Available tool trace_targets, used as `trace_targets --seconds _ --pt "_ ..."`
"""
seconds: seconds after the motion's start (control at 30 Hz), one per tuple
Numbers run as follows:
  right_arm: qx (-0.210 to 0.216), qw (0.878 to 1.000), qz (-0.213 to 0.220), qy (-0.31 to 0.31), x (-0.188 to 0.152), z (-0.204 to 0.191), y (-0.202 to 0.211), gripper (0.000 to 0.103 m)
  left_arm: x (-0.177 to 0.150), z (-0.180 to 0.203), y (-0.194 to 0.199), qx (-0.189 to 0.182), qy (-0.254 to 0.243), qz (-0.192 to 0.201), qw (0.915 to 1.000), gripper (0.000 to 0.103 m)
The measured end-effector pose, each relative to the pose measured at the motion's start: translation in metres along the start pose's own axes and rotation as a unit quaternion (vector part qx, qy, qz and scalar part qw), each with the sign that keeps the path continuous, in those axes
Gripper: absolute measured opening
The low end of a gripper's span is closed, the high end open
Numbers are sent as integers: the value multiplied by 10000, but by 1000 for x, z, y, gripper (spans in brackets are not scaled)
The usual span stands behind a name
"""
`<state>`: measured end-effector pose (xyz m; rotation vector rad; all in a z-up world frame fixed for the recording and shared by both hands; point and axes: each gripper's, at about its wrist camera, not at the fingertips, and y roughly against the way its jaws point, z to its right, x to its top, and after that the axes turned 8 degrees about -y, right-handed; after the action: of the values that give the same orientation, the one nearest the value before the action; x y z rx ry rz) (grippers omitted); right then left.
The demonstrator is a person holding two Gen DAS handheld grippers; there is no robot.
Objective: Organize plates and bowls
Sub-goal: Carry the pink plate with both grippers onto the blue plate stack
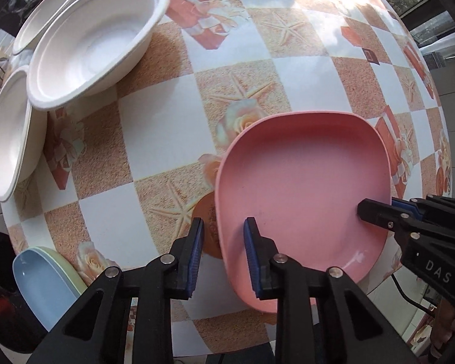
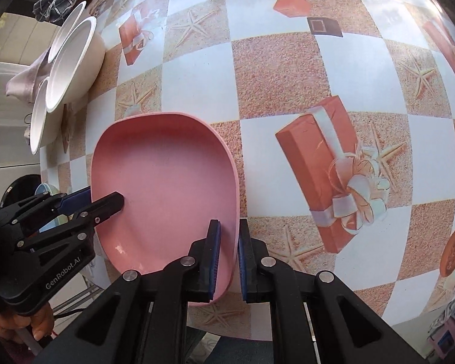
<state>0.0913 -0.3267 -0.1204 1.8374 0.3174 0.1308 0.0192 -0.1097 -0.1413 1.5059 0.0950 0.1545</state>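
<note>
A pink plate (image 1: 303, 188) lies on the checked table; it also shows in the right wrist view (image 2: 166, 176). My left gripper (image 1: 223, 233) straddles its left rim with a wide gap, one finger inside, one outside. My right gripper (image 2: 229, 236) straddles its right rim, jaws close around the rim with a small gap; it shows in the left wrist view (image 1: 376, 209). The left gripper shows at the plate's left rim (image 2: 106, 203). Three white bowls (image 1: 97, 39) sit at the far left, the middle one overlapping the others. A blue plate (image 1: 42, 282) rests on a green plate (image 1: 71, 268) at the near left.
The tablecloth (image 2: 288, 91) has printed gift boxes and starfish, all flat. The table's left edge runs beside the white bowls (image 2: 69, 63). Cloth and clutter lie beyond the far left corner (image 2: 57, 3).
</note>
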Motion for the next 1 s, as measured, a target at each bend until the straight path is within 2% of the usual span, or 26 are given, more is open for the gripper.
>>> trace_targets --seconds 0.1,0.33,0.4,0.5,0.63,0.83,1.0 --pt "-54 10000 56 52 -8 1 -2 12 -10 -13 -3 -67 23 37 10000 32" --pt "-63 9999 152 2 -19 -3 -9 12 -12 -1 -8 66 -253 50 9996 36" --pt "87 9999 66 -117 -25 -6 -15 12 -8 14 -10 9 -364 44 9993 25" --pt "150 9995 -30 -281 -24 -4 -18 12 -11 18 -12 95 -460 0 9989 22" --pt "350 9978 -284 -477 -30 -6 -18 12 -15 4 -11 -92 -263 -106 9996 18" --pt "329 9975 -496 -382 -31 -16 -22 12 -38 -11 -2 -115 -255 -99 9996 18" --pt "273 9976 -621 -103 -44 -64 -19 12 -63 -42 23 -150 -135 -59 9998 18"
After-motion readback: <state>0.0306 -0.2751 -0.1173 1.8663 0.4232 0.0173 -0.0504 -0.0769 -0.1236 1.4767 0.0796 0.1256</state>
